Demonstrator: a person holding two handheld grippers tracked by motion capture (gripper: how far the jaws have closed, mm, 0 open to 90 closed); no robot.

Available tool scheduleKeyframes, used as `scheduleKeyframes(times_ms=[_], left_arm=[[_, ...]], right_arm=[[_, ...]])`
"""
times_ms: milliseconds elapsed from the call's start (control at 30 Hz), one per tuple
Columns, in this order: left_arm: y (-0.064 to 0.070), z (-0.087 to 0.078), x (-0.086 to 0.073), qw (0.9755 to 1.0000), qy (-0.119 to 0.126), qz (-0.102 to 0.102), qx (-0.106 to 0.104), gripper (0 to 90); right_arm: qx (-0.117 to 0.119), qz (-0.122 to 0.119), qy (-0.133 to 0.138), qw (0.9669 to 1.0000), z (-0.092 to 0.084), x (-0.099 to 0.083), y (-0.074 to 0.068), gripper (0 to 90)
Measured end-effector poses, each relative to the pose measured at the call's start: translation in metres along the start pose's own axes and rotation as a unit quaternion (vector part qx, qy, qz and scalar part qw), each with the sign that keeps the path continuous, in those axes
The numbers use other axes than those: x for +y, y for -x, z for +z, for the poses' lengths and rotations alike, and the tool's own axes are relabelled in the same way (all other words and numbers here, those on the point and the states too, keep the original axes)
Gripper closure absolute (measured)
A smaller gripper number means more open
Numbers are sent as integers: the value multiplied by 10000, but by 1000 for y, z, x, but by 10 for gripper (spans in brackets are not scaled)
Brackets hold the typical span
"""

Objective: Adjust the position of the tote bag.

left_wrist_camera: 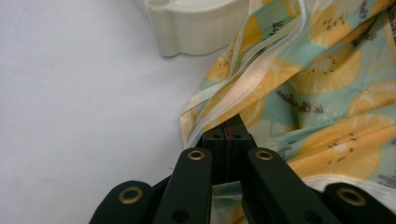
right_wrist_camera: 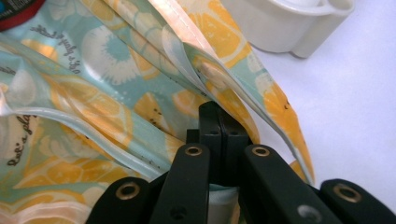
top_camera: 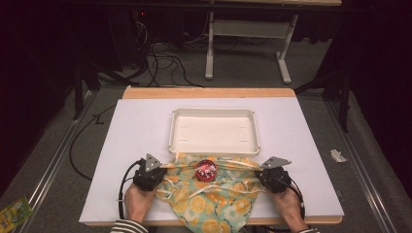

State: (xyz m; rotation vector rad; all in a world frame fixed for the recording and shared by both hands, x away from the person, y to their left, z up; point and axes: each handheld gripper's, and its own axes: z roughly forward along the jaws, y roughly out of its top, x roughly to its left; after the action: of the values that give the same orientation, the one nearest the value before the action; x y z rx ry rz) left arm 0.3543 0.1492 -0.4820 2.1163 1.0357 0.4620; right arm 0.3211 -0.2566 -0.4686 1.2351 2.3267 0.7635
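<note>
the left gripper (top_camera: 154, 171) sits at the near left of the white table (top_camera: 136, 126), held from behind by the person's left hand (top_camera: 138, 200). its jaws are clenched on the left edge of the fruit-print cloth (top_camera: 214, 194); in the left gripper view the two black jaws meet with the pale hem of the cloth (left_wrist_camera: 261, 88) pinched between them, and the fabric spreads away ahead and to the right of the jaws.

the right gripper (top_camera: 269, 172) sits at the near right, level with the left one and well apart from it, held by the right hand (top_camera: 291, 206). its jaws are likewise closed on the right edge of the cloth; in the right gripper view the jaws are pressed together with folds of the cloth (right_wrist_camera: 116, 84) rising out of them and fanning off ahead and to the left.

the cloth, printed with orange and kiwi slices on pale green, is stretched between the two grippers, its lower part hanging toward the near table edge between the hands. a round red can (top_camera: 206, 169) rests on the cloth about midway between the grippers, slightly ahead of them.

just beyond the cloth, ahead of both grippers, stands a cream tray (top_camera: 214, 145); the cloth's far edge reaches its near wall. the tray's corner shows ahead of the left gripper's jaws (left_wrist_camera: 196, 32) and ahead and to the right of the right gripper's jaws (right_wrist_camera: 289, 28).
</note>
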Motion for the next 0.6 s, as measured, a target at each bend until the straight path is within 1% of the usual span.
scheduleKeyframes(times_ms=[33,67,133,200,300,333,400,467,500,533,567,600], left_arm=[[-1,1,0,10000,22,-34,-47,900],[-1,1,0,10000,25,-31,-50,900],[0,1,0,10000,35,23,-24,900],[-1,2,1,10000,51,46,-40,900],[0,4,1,9999,118,17,-53,900],[0,4,1,9999,131,15,-57,900],[0,5,1,9999,151,-18,-69,900],[0,6,1,9998,186,-4,-99,896],[1,6,2,9997,202,42,-149,863],[2,6,2,9996,220,77,-183,819],[2,6,2,9994,241,77,-228,777],[1,6,2,9992,265,73,-273,757]], right_arm=[[-12,6,10,10000,1,0,1,900],[-55,19,-26,10000,1,2,1,900],[-73,-3,7,10000,1,2,2,900],[-100,-12,23,9999,2,2,2,900],[-156,-23,-24,9999,3,4,5,900],[-176,23,-23,9998,3,5,6,900],[-207,17,-22,9998,4,5,7,900],[-231,41,-42,9997,4,6,7,900],[-213,52,-30,9998,5,7,7,900],[-150,72,-66,9998,4,7,7,900],[-76,106,-42,9999,3,8,8,900],[88,147,91,9998,1,7,7,844]])
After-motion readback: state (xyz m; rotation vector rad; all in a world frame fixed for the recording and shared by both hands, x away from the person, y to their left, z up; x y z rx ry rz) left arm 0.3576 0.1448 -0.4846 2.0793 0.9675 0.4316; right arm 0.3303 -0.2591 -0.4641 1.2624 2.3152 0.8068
